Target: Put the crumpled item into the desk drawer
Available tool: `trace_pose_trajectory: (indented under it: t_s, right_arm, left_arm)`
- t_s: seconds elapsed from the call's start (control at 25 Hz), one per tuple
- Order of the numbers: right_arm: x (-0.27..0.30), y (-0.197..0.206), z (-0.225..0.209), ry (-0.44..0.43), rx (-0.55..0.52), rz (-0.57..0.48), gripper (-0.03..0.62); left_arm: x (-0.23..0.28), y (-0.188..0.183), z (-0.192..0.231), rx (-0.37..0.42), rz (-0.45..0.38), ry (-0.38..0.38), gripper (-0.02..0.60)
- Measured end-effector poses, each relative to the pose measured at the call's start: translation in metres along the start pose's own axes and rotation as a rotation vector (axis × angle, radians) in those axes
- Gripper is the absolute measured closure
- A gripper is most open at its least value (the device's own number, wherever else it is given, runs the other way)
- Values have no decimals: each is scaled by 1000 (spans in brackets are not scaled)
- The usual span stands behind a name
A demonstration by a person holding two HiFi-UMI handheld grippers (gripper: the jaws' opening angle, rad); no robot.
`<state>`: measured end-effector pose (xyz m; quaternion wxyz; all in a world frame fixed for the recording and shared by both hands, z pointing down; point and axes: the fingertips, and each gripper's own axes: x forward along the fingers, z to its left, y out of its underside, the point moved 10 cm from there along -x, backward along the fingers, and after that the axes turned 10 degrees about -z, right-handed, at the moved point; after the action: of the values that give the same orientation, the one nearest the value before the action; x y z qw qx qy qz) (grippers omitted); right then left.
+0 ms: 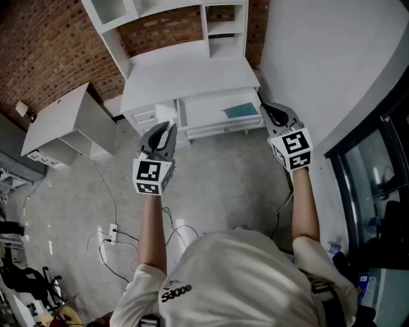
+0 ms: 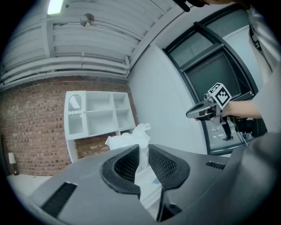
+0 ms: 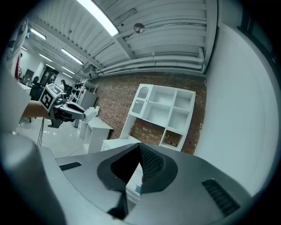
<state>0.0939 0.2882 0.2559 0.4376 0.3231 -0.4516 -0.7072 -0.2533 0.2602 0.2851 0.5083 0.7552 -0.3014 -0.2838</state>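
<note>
A crumpled white paper item (image 2: 134, 139) sticks up between the pads of my left gripper (image 2: 144, 148), which is shut on it. In the head view the left gripper (image 1: 166, 129) hovers over the floor just in front of the white desk (image 1: 192, 70), left of its open drawer (image 1: 208, 110). A blue item (image 1: 241, 110) lies in the drawer's right part. My right gripper (image 1: 268, 108) is by the drawer's right front corner, its jaws (image 3: 139, 149) shut with nothing in them. In the right gripper view the left gripper (image 3: 66, 110) shows the white item (image 3: 90, 113) at its tip.
A white hutch (image 1: 172, 13) with open compartments stands on the desk against a brick wall (image 1: 38, 45). A low white cabinet (image 1: 70, 124) stands to the left. A power strip and cables (image 1: 114, 231) lie on the grey floor. A white wall (image 1: 319, 64) rises at the right.
</note>
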Motion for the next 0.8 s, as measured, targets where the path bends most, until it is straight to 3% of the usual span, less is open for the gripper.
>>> trace_pose_trajectory:
  t_s: [0.28,0.52,0.8]
  right_arm:
    - [-7,14,-20,-34,-5,-49,600]
    - [-22,41,-54,-81,65,-15,600]
    - [-25,70,-93,-84,118,-17,599]
  left_arm:
    - [22,2,-18,2,19,-3,508]
    - [47,8,-51,-36,47,2,506]
    - [76,9,-74,-18,81,3,508]
